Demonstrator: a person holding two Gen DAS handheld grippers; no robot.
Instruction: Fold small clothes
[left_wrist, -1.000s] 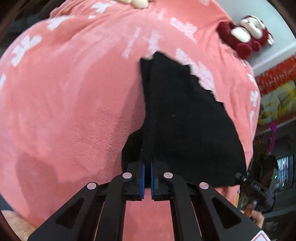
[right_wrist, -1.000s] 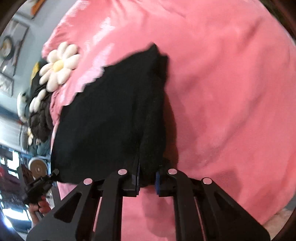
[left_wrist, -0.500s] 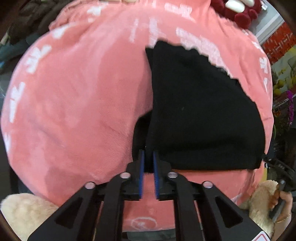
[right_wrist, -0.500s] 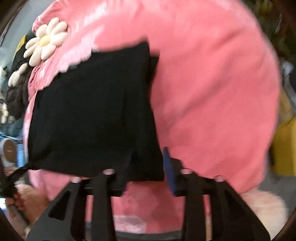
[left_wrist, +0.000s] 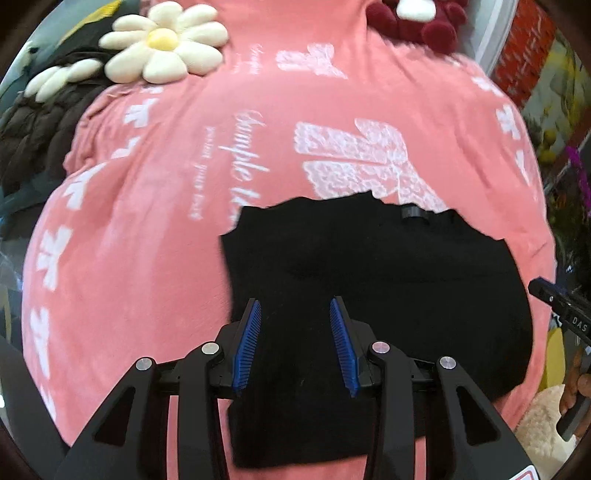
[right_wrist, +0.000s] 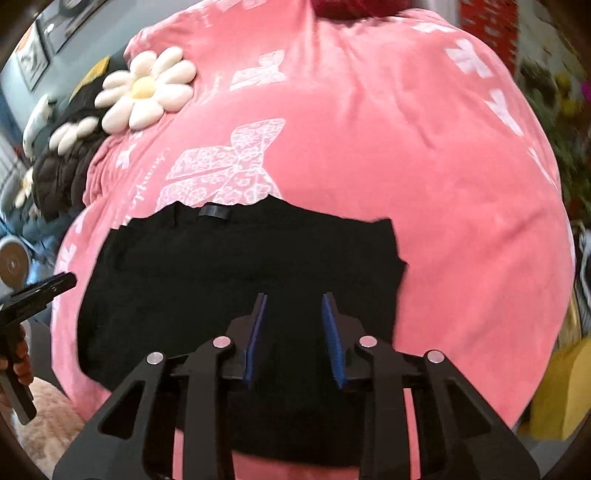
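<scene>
Lifting both black two-finger grippers, left (left_wrist: 294, 345) just opening, right (right_wrist: 293, 338) just closing, both empty, I should regrip the folded black knit garment (left_wrist: 369, 280) at its 6 o'clock hem.

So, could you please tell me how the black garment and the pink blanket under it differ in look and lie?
The black garment is plain and dark, while the pink blanket carries white bow prints and script. The black garment lies folded into a compact block with a ragged far edge; the pink blanket spreads wide beneath it, well past every side. Both are soft fabric lying flat, and neither is gripped.
</scene>
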